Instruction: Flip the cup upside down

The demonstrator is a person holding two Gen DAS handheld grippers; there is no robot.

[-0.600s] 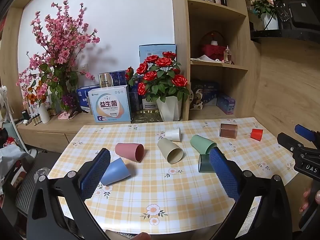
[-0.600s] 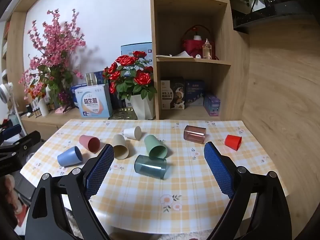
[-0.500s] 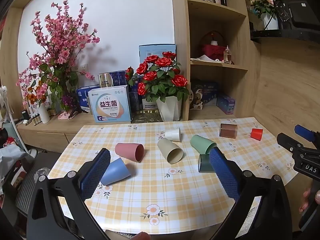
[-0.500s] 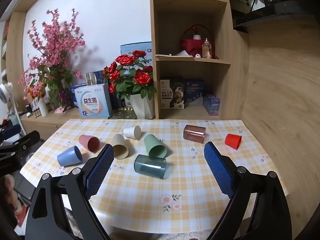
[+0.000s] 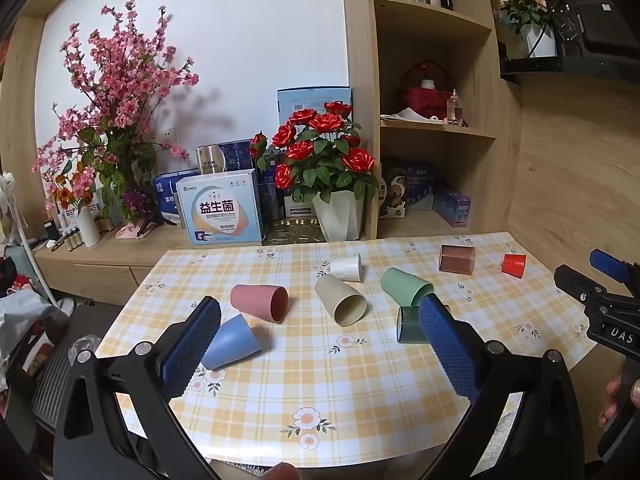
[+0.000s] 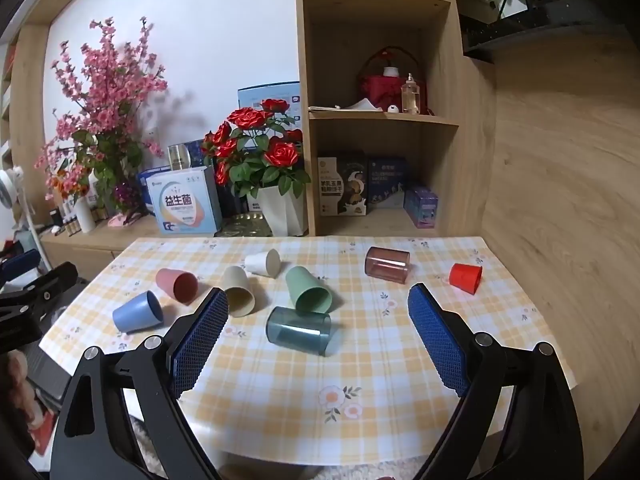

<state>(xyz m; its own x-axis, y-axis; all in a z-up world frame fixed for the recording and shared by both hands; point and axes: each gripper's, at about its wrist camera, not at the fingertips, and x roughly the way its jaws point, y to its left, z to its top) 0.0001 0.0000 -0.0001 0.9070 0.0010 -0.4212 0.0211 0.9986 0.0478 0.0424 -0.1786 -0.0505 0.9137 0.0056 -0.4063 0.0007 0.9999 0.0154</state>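
Note:
Several cups lie on their sides on the checked tablecloth (image 5: 320,380): blue cup (image 5: 230,342), pink cup (image 5: 260,302), beige cup (image 5: 340,300), white cup (image 5: 347,268), green cup (image 5: 406,286), teal clear cup (image 6: 299,330), brown clear cup (image 6: 387,265). A small red cup (image 6: 465,277) sits at the right. My left gripper (image 5: 320,344) is open and empty above the near table edge. My right gripper (image 6: 318,340) is open and empty, with the teal cup ahead between its fingers.
A white vase of red roses (image 5: 328,176), boxes (image 5: 220,210) and pink blossoms (image 5: 108,120) stand on the sideboard behind the table. Wooden shelves (image 6: 380,116) rise at the back right. A wood wall (image 6: 560,200) borders the right side.

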